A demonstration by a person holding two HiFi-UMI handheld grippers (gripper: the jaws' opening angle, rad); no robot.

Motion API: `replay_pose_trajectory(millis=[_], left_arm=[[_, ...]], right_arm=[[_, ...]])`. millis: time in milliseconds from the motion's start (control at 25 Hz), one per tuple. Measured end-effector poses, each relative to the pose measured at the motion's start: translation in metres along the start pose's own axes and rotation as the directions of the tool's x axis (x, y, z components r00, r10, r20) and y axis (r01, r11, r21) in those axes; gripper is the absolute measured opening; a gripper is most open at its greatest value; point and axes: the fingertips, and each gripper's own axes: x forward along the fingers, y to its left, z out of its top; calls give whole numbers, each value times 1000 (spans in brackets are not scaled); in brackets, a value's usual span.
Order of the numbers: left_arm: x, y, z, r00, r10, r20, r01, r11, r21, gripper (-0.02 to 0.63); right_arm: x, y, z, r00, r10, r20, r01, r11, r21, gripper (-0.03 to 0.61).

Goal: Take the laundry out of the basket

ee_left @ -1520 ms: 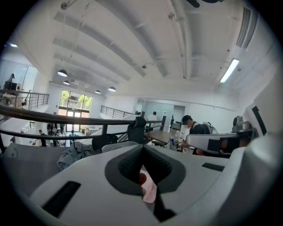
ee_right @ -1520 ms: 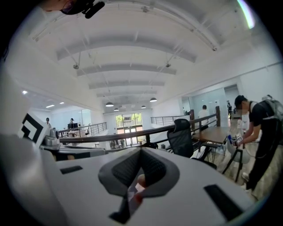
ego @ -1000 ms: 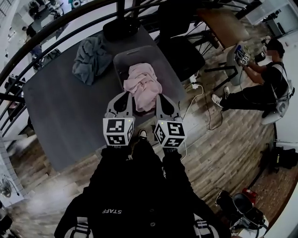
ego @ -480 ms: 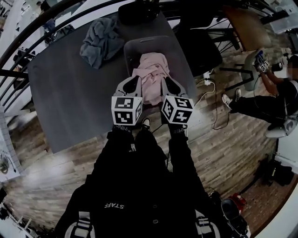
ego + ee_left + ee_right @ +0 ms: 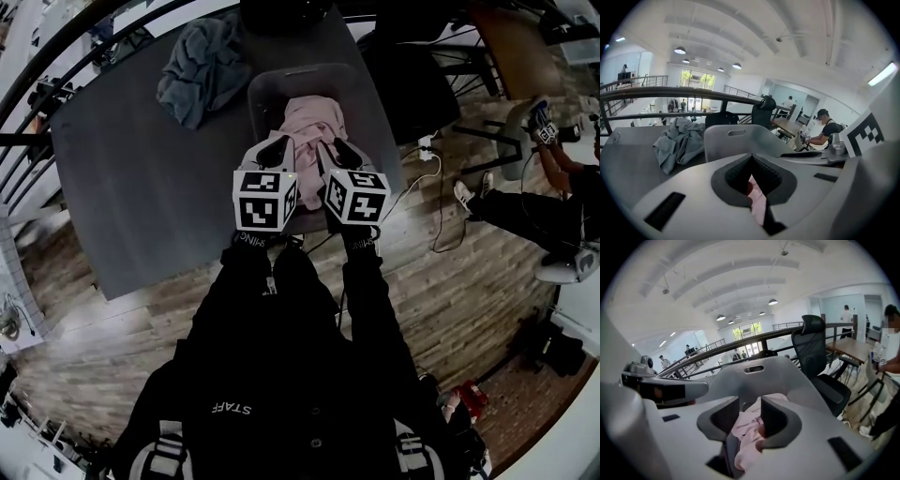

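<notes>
Right claw (image 5: 750,399), its jaws having just been opening, hangs over the pink garment (image 5: 314,122), which shows between the parted jaws without being pinched. Left claw (image 5: 751,155) hovers beside it, jaw tips closed together on nothing, with pink cloth visible beneath. The garment lies heaped in the grey basket (image 5: 300,70) on the dark surface (image 5: 141,187). A grey garment (image 5: 202,66) lies crumpled beside the basket.
</notes>
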Motion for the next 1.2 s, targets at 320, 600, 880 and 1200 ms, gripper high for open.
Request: replay_pose_trajectory(millis=[320,600,880,1200], left_arm=[[15,5,1,999,27,-35,-27,1000,-5,-3],[38,6,8,999,11,-49,-13,999,-43,-3],[49,6,8,998,7,-58,-9,999,-47,-3],[58,11,9,998,18,-67,-21,998,-53,-3]], right_arm=[[31,-12,-25,994,25,-105,-24,1000,6,221],[69,-27,-53,972,59,-226,-58,998,11,318],[98,-45,-82,949,53,-309,-58,998,-4,384],[124,-60,-113,917,26,-398,-20,1000,18,461]])
